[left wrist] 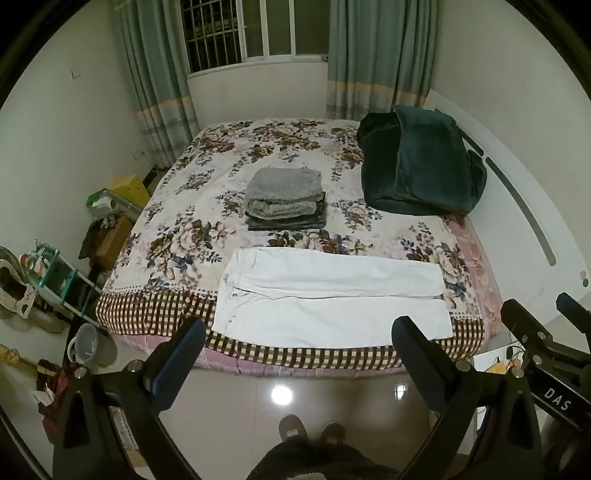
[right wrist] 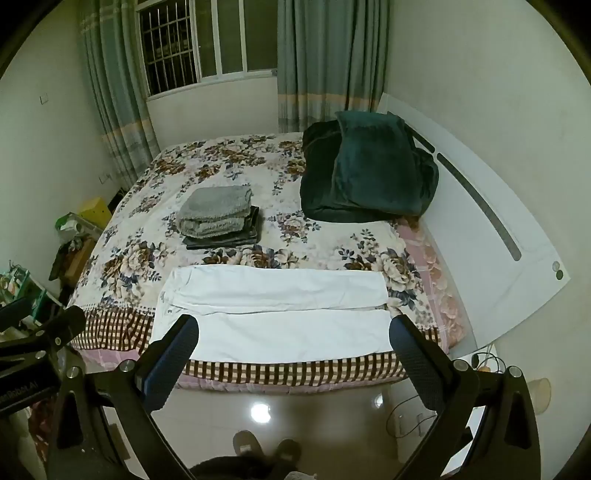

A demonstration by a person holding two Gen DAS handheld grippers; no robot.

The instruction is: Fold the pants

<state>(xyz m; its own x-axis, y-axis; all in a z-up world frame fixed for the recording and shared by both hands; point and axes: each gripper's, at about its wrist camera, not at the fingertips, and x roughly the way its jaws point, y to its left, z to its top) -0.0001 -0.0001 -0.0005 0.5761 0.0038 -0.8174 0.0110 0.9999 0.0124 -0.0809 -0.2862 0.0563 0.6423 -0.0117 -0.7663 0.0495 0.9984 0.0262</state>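
A home bedroom, shown by the bed (left wrist: 177,229) with its floral cover filling the middle, curtains (left wrist: 373,59) flanking a barred window (left wrist: 255,29) at the far wall, folded clothes (left wrist: 284,199) on top, and household clutter (left wrist: 48,273) at left.

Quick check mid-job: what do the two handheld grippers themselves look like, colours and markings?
Both the left gripper and right gripper have black angular frames with silver bolts. Their fingers carry dark blue textured pads. White lettering reading "DAS" marks the right gripper's body in the left wrist view. No cables show on either.
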